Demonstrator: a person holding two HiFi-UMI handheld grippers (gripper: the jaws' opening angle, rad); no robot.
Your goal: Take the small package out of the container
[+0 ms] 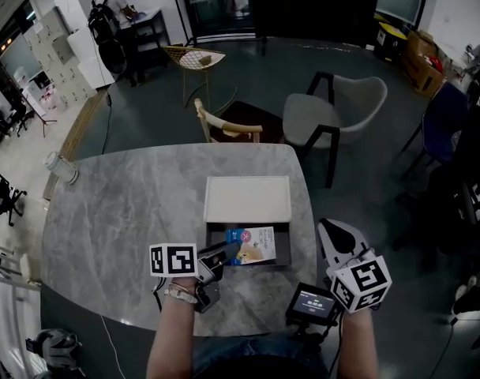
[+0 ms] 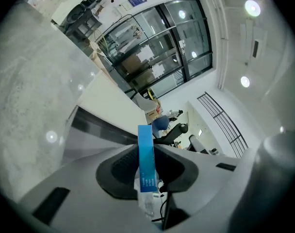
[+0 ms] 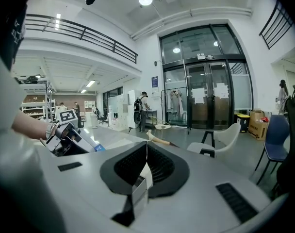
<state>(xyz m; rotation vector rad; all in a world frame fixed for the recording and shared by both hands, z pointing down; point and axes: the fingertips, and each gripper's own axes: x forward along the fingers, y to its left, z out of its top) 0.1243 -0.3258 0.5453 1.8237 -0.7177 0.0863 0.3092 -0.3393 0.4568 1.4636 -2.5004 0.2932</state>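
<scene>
The small package (image 1: pixel 253 245), blue and cream, is over the dark open container (image 1: pixel 216 229) near the table's front. My left gripper (image 1: pixel 228 251) is shut on the package's left edge. In the left gripper view the package (image 2: pixel 146 161) stands edge-on as a thin blue strip pinched between both pads, with the container's dark wall (image 2: pixel 99 127) beyond it. My right gripper (image 1: pixel 328 227) hovers at the table's right edge, apart from the container. Its jaws (image 3: pixel 146 166) are shut with nothing between them. The right gripper view also catches the left gripper (image 3: pixel 70 140) and a blue corner of the package (image 3: pixel 99 148).
A white lid (image 1: pixel 248 198) lies flat just behind the container. A small black device with a screen (image 1: pixel 313 305) sits at the near table edge by my right hand. A pale jar (image 1: pixel 62 166) stands at the table's left edge. Chairs (image 1: pixel 335 113) stand beyond the far edge.
</scene>
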